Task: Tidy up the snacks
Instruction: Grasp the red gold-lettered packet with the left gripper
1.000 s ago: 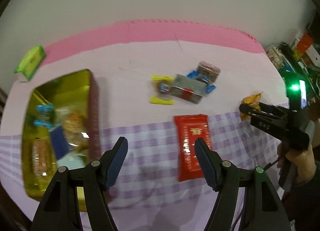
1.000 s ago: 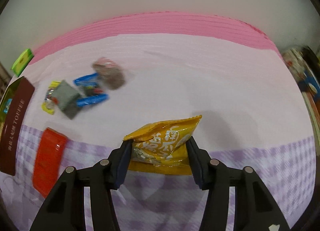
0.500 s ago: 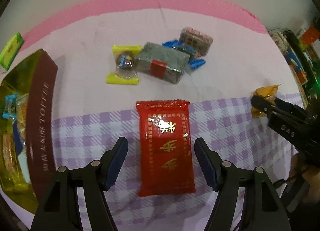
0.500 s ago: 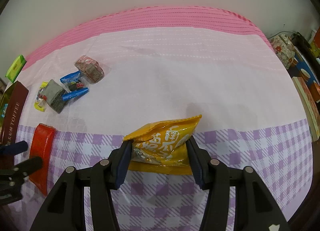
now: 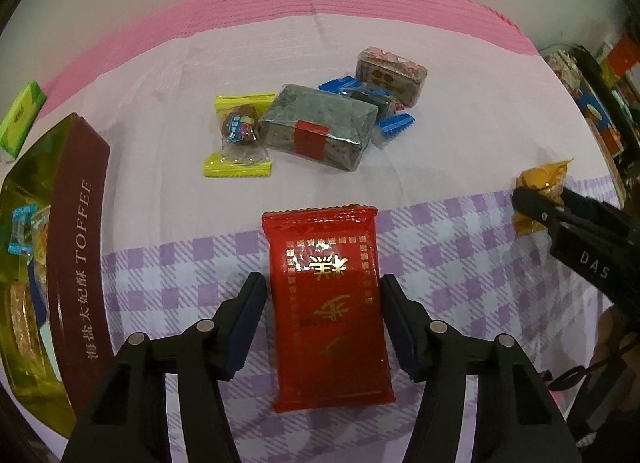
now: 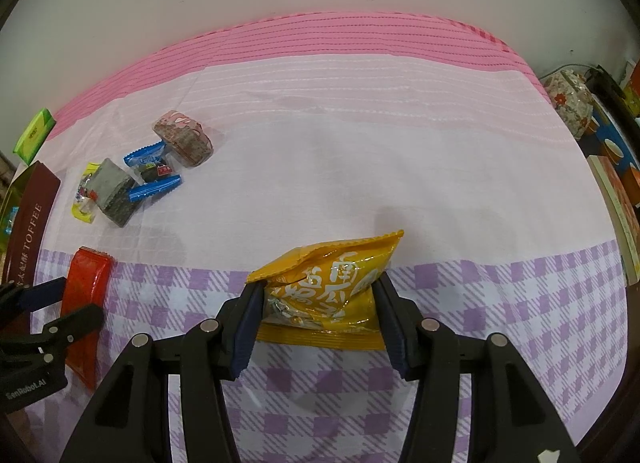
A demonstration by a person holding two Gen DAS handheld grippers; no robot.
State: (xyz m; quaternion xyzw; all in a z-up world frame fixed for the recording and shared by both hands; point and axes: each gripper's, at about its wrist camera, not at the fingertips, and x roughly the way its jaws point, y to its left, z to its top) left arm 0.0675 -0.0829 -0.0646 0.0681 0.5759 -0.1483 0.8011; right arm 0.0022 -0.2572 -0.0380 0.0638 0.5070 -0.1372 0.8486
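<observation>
- Left wrist view is showing, at the far left, the toffee box [image 5: 76,263] already holding some snacks; it is lying on the counter [image 5: 460,263].
- In the middle, the red packet [image 5: 326,299] is lying flat between the fingers of the left hand-held gripper [image 5: 323,321], its long axis running along them. The jaws are closing, but the pads are not yet pressing it.
- This left hand is clearly the nearer one.
- Further right, the right hand-held gripper [image 6: 316,325] is staying clamped on the yellow packet [image 6: 324,295].
- Right wrist view is showing this grip closely; the left one is showing the box contents.
</observation>
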